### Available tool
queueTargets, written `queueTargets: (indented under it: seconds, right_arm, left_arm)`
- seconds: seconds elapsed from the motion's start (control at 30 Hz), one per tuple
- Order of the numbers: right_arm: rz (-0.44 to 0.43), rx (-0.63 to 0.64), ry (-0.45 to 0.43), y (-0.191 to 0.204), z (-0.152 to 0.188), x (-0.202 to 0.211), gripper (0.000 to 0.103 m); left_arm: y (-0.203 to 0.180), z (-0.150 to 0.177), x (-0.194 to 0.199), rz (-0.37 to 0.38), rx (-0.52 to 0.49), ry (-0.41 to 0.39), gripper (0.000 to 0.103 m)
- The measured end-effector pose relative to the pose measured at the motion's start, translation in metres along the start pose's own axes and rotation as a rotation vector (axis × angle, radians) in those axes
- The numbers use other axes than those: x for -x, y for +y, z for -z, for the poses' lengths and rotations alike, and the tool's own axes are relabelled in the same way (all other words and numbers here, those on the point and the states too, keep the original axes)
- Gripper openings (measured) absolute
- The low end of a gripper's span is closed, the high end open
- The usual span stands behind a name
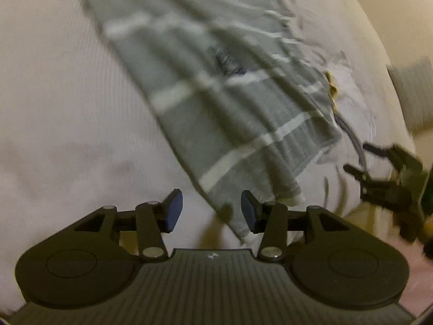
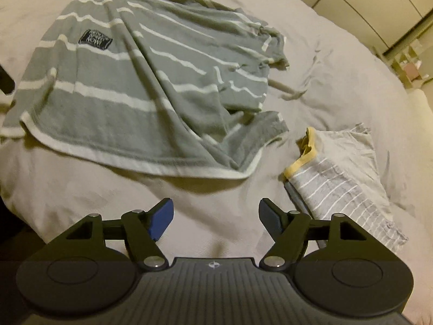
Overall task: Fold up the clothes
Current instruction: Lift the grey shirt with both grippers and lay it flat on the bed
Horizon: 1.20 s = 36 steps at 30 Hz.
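Left tool (image 1: 212, 211): black linkage arms, blue rubbery pads, spread, nothing between them; the hem corner of the grey shirt (image 1: 216, 103) lies just ahead of its right pad. Right tool (image 2: 215, 218): same build, spread wide, empty, over bare bedsheet (image 2: 338, 62). Sheet is off-white, soft, finely ribbed in the left wrist view, creased in the right. Shirt is a thick knit, grey with white horizontal stripes and a white band hem, spread out but rumpled with a long diagonal fold down the middle. Dark sewn patch (image 2: 95, 40) on its chest; lettering too blurred to read. Right of the shirt, close but apart: a folded garment (image 2: 335, 173), light grey, thin white stripes, yellow trim at the neck edge. Left wrist view is motion-blurred.
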State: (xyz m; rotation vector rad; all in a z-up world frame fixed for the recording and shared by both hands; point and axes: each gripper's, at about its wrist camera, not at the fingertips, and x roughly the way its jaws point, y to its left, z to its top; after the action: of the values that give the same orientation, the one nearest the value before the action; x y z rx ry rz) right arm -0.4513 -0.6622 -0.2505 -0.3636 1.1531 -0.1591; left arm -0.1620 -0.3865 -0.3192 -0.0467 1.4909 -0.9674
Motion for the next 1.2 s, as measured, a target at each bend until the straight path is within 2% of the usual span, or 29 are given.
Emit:
queueTargets:
  seconds: [0.07,0.13,0.17,0.2,0.27,0.33,0.37,0.43,0.5,0.57,0.7,0.83,0.97,1.2]
  right_arm:
    - [0.012,0.069,-0.019,-0.005,0.007,-0.001,0.076]
    - [0.024,0.127,-0.04,-0.007,0.009,-0.014,0.079]
    - [0.029,0.135,-0.046,-0.01,0.008,-0.018,0.082]
    - [0.034,0.142,-0.051,-0.014,0.008,-0.023,0.083]
    - [0.043,0.151,-0.062,-0.022,0.007,-0.032,0.083]
    - [0.03,0.081,-0.076,-0.037,-0.001,-0.038,0.082]
    - [0.004,0.0,-0.08,-0.049,-0.006,-0.041,0.08]
    - [-0.085,-0.221,-0.085,-0.082,-0.018,-0.047,0.068]
    - [-0.152,-0.409,-0.095,-0.11,-0.026,-0.055,0.067]
    - [-0.198,-0.512,-0.117,-0.13,-0.032,-0.065,0.067]
    - [-0.275,-0.501,-0.128,-0.146,-0.053,-0.095,0.067]
    - [-0.353,-0.452,-0.013,-0.142,-0.063,-0.127,0.058]
    - [-0.366,-0.447,0.019,-0.138,-0.06,-0.13,0.057]
    - [-0.391,-0.441,0.041,-0.134,-0.049,-0.127,0.04]
  left_arm:
    - [0.004,0.007,-0.009,0.031,0.093,-0.006,0.042]
    - [0.001,0.005,-0.009,0.047,0.106,-0.005,0.038]
    - [-0.001,0.005,-0.008,0.055,0.113,-0.004,0.031]
    - [-0.003,0.004,-0.008,0.064,0.12,-0.004,0.0]
    - [-0.007,0.002,-0.007,0.08,0.133,-0.003,0.0]
    - [-0.011,0.001,-0.003,0.093,0.139,-0.002,0.0]
    - [-0.013,0.004,0.01,0.084,0.107,-0.003,0.0]
    - [-0.011,0.012,0.037,0.056,0.064,0.008,0.0]
    - [0.002,0.021,0.06,0.004,0.057,0.023,0.0]
    - [0.018,0.027,0.079,-0.055,0.069,0.03,0.0]
    - [0.036,0.027,0.093,-0.118,0.079,0.018,0.0]
    - [0.029,0.019,0.084,-0.131,0.023,0.019,0.0]
    - [0.024,0.019,0.072,-0.139,-0.007,0.037,0.0]
    - [0.024,0.023,0.063,-0.159,-0.022,0.064,0.0]
